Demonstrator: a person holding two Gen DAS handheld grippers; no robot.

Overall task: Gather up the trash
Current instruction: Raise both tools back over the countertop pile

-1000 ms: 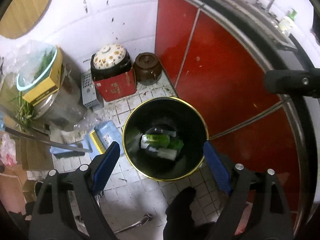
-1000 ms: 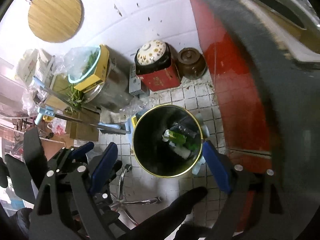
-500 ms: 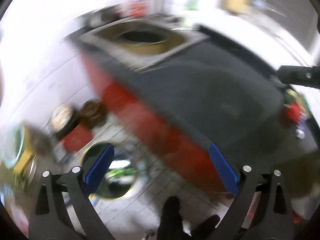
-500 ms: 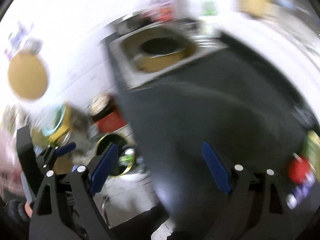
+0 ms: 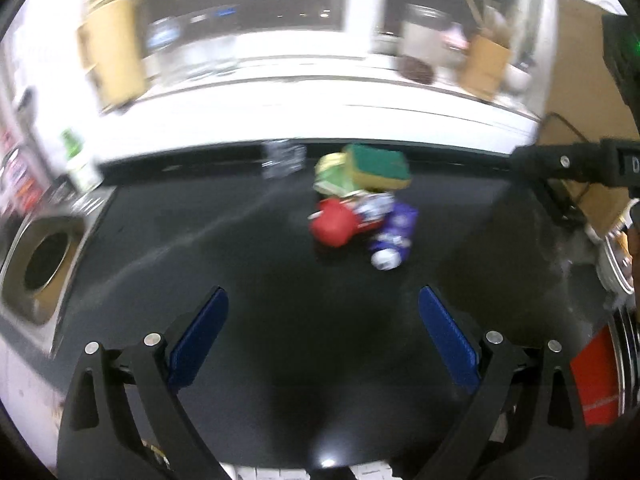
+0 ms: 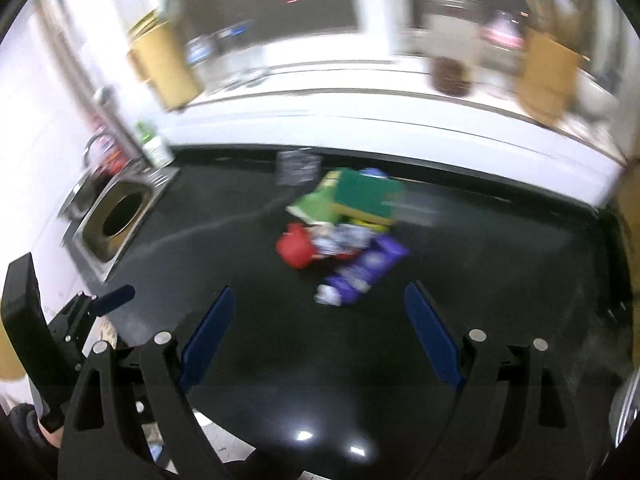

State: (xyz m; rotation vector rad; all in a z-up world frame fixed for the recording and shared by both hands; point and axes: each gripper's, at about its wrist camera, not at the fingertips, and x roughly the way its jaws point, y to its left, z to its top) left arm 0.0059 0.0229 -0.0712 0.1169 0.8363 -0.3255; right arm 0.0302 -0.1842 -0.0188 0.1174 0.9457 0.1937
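Both tools are spread wide and holding nothing, left tool point(image 5: 322, 334) and right tool point(image 6: 320, 330) hovering over the dark table point(image 5: 200, 248). The trash pile point(image 5: 362, 208) sits mid-table, ahead of both, kinda blurry: green sponge on top, red wrapper point(image 6: 296, 250) and purple packet point(image 6: 362, 274) below.

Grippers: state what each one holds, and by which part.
Nothing is held. The left gripper and right gripper are both open and empty above the counter, short of the trash pile.

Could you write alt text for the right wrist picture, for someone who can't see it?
The open right tool faces a blurry trash pile, red, green and purple, on a black counter. A steel sink sits far left.
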